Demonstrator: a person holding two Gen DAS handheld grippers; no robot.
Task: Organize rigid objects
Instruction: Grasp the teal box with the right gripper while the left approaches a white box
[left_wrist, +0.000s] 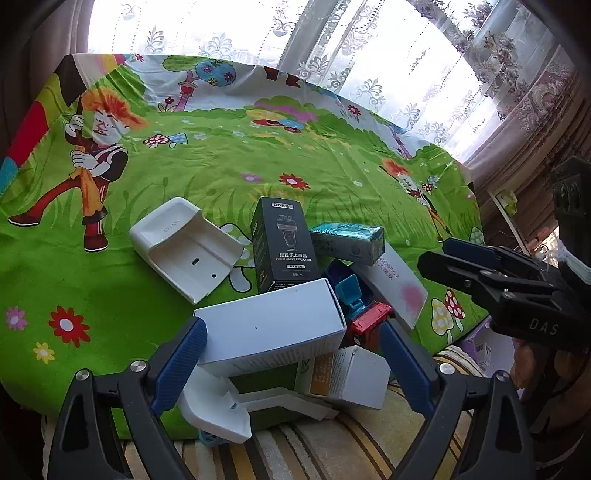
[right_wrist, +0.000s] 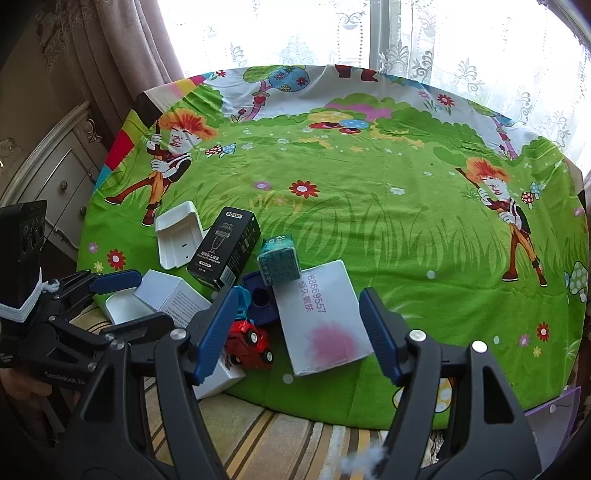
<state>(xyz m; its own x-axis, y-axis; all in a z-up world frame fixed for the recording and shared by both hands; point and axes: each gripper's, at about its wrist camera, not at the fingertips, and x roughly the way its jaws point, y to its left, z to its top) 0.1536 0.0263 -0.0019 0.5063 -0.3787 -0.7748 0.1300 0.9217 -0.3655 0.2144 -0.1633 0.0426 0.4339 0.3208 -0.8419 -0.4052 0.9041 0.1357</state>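
Clutter is gathered at the lower centre of both views, on a surface (right_wrist: 369, 229) covered with a green cartoon-printed cloth. In the left wrist view, the left tongs (left_wrist: 291, 363) are seen spread wide, their blue pads flanking a white box (left_wrist: 273, 325) without visibly pressing on it; whether the left pad touches the box's corner cannot be told. Behind the white box a black carton (left_wrist: 280, 243) stands upright, with a white plastic holder (left_wrist: 184, 247) lying just to its left and a teal packet (left_wrist: 347, 242) to its right. A red toy car (left_wrist: 369, 321) and a blue case (left_wrist: 347, 288) are wedged between the white box and a flat white box with a pink smudge (left_wrist: 399, 291). A second white holder (left_wrist: 221, 410) and a small white carton (left_wrist: 354, 376) lie at the surface's near edge, below the white box.

In the right wrist view, the right tongs (right_wrist: 295, 332) are held moderately wide and their jaws are opening; the red toy car and the flat white box with a pink smudge are seen between the pads, untouched. The left tongs appear at the left edge of this view, over the white box. A striped rug (right_wrist: 280, 435) is visible beneath the surface's edge.
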